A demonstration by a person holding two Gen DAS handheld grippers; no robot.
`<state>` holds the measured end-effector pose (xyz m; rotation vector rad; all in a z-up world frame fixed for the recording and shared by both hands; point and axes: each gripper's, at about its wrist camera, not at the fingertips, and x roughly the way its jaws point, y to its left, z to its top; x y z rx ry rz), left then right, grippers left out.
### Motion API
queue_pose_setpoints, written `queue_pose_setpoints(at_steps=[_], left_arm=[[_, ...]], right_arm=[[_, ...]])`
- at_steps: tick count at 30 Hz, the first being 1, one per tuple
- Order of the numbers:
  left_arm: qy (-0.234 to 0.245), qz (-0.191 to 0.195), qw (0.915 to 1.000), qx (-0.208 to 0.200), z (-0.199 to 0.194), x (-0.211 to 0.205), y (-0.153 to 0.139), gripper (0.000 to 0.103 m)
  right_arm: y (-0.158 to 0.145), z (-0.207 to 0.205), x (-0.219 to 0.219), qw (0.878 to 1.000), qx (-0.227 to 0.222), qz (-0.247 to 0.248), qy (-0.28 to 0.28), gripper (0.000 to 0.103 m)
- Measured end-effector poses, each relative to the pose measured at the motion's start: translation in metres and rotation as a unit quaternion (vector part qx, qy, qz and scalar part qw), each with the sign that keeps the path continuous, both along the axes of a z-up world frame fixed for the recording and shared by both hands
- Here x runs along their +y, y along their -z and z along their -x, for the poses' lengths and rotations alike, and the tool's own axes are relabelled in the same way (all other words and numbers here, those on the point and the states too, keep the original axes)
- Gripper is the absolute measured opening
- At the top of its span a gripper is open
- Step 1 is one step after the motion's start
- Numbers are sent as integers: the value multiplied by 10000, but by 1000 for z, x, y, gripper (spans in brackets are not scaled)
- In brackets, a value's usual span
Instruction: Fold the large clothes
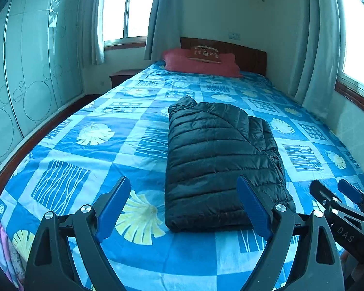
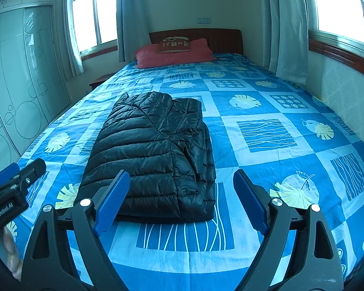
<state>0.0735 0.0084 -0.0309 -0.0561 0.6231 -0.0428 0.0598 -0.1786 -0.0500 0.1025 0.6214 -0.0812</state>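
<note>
A black quilted puffer jacket (image 1: 218, 160) lies folded into a compact rectangle on the blue patterned bed (image 1: 85, 169). It also shows in the right wrist view (image 2: 153, 155). My left gripper (image 1: 184, 206) is open and empty, held above the bed's near edge just in front of the jacket. My right gripper (image 2: 182, 198) is open and empty, also just in front of the jacket's near edge. Each gripper shows in the other's view: the right one (image 1: 339, 201) at the right edge, the left one (image 2: 12, 177) at the left edge.
A red pillow (image 1: 201, 63) with a small brown cushion (image 1: 205, 53) lies at the wooden headboard (image 1: 250, 55). A glass-door wardrobe (image 1: 31, 77) stands along the left. A nightstand (image 1: 121, 76) is beside the bed. Curtained windows (image 2: 337, 7) are on the back and right walls.
</note>
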Motion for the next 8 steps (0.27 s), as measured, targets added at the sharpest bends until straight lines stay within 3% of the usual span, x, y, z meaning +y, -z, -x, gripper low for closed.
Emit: queue_pose_setpoints(at_steps=[3,8], left_arm=[[-128,19,9999,54,-9,6,6,88],[-213,31,9984,528,-32,23,29,88]], right_arm=[[3,-3,-5,10000,25,-2,45,87],[11,-11,-24,9998,106,-14,184,87]])
